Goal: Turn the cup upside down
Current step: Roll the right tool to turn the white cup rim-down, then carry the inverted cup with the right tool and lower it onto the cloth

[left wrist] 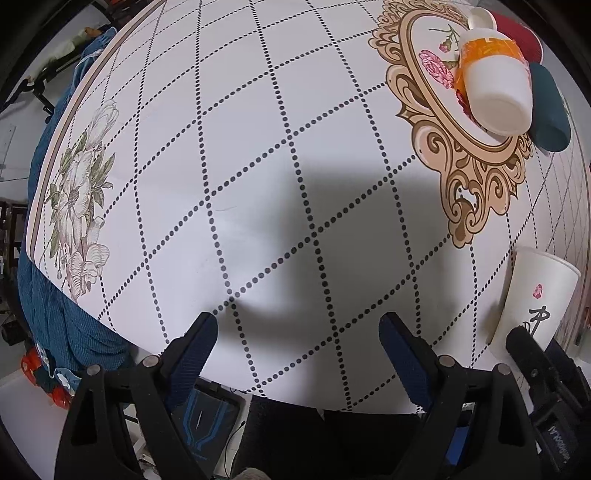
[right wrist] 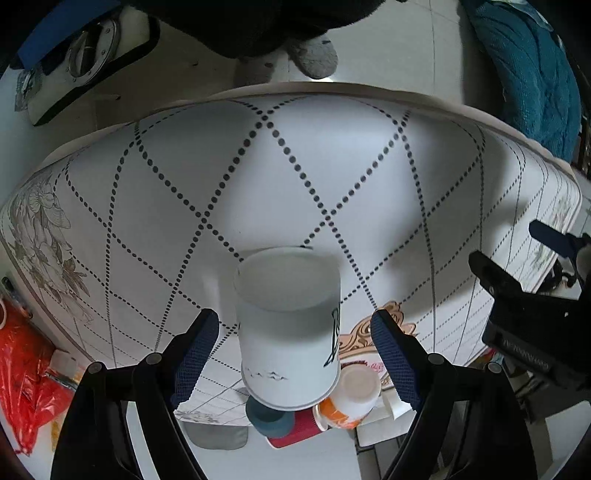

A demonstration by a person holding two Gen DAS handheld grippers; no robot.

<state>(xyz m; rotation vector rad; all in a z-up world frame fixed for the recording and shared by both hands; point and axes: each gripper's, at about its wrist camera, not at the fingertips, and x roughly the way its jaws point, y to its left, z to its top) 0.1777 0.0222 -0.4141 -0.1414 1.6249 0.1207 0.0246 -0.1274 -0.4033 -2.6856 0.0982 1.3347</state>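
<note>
The right tool (right wrist: 291, 332) is standing wide, its two blue-padded fingers (right wrist: 197, 354) sitting either side of the white paper cup (right wrist: 288, 328) without visibly touching it. In the right wrist view the cup is showing its flat closed bottom towards the camera, while its wider rolled rim is lying at the far end, against the counter (right wrist: 295, 166). In the left wrist view the same cup (left wrist: 535, 299) is widening towards the end away from the counter, which fits less well, so I cannot settle its pose for certain. My judgement is that the flip is looking done and the cup released, with only drawing the tool clear remaining.

The left tool (left wrist: 299, 354) is also gaping wide, holding nothing, hovering over a bare patch of the counter. Further off, an orange-banded cup (left wrist: 495, 77), a red cup (left wrist: 517, 33) and a dark teal cup (left wrist: 550, 110) are lying bunched together.
</note>
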